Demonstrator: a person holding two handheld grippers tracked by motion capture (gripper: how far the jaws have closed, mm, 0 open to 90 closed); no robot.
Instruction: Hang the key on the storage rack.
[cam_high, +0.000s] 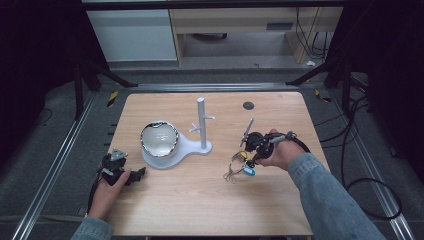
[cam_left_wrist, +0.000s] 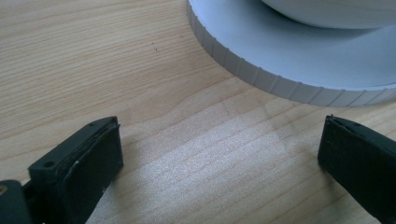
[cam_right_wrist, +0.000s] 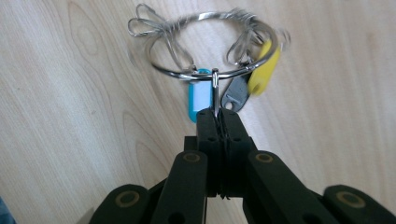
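Observation:
A metal key ring (cam_right_wrist: 210, 46) with a blue tag (cam_right_wrist: 198, 99), a yellow tag (cam_right_wrist: 264, 70) and wire clips hangs over the wood; my right gripper (cam_right_wrist: 217, 115) is shut on the ring's near edge. From above, the key ring (cam_high: 239, 166) shows just left of the right gripper (cam_high: 251, 152). A white peg stand (cam_high: 202, 122) rises from a white base (cam_high: 192, 146) that carries a white bowl (cam_high: 159, 138). My left gripper (cam_high: 137, 174) rests at the table's left, open, its jaws wide apart over bare wood near the base rim (cam_left_wrist: 261, 74).
A wooden table (cam_high: 190, 200) with a small dark round grommet (cam_high: 248, 105) near its far edge. Cables trail from both grippers off the table sides. Metal rails and dark floor surround the table.

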